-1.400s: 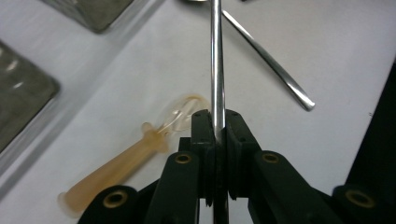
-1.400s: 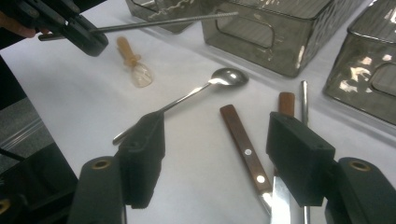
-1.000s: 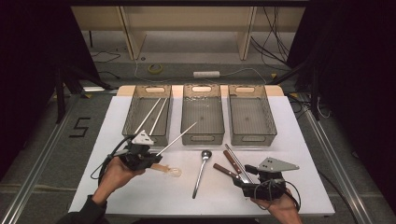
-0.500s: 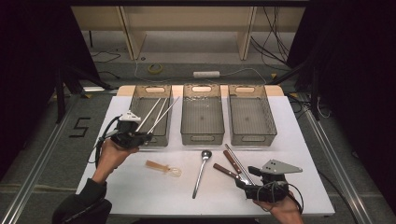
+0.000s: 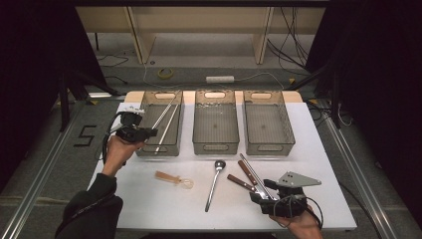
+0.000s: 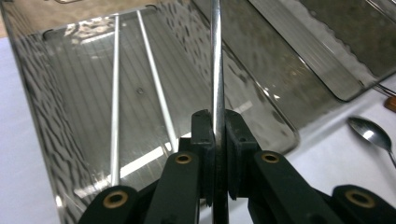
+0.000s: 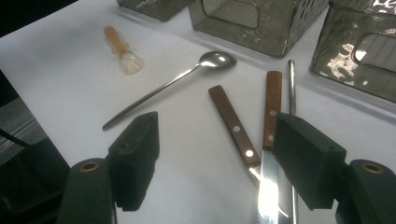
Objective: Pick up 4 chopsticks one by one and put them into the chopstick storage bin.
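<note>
Loose stuff on the white bench [image 5: 149, 204]: a small clear plastic spoon [image 5: 174, 179] with an amber handle, a steel spoon [image 5: 214, 183], two wooden-handled knives [image 5: 246, 180] and a thin metal rod [image 5: 255, 175], all lying between the two hands. Floor around is grey, with a power strip [image 5: 220, 78] and cables behind the bench. Three smoky plastic bins in a row at the back. The left bin [image 5: 160, 128] has two metal chopsticks [image 6: 140, 88] inside; middle bin [image 5: 215, 127] and right bin [image 5: 268, 127] look empty. The left gripper [image 6: 215, 135] is clamped on a third metal chopstick [image 6: 216, 70], held over the left bin. The right gripper [image 7: 215, 154] sits wide open, with the knife handles between its jaws.
</note>
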Available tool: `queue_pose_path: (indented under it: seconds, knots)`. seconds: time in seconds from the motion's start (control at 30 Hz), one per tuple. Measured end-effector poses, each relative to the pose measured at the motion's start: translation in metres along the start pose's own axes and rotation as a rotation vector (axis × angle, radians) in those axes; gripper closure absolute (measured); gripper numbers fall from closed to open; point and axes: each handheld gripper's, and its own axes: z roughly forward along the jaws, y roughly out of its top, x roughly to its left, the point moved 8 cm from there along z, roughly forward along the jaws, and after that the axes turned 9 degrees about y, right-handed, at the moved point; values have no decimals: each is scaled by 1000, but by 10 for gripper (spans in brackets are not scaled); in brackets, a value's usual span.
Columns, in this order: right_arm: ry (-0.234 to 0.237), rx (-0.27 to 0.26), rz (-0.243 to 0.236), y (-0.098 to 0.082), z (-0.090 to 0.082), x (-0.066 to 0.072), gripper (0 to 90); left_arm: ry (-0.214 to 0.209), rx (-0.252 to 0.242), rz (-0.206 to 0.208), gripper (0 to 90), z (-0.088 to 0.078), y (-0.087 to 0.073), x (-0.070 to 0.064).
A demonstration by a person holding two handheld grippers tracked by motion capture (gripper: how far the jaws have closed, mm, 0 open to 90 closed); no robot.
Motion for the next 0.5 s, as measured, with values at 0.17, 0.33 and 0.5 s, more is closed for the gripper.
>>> queue_pose_path:
  seconds: [0.17,0.33,0.5]
  knots:
    - [1,1,-1,0,0,0,330,18,13,-14,834,8,4,8]
    - [5,4,-1,-1,1,0,330,33,26,-48,833,20,6,18]
    - [8,4,0,-1,1,-1,330,47,42,-73,834,30,6,28]
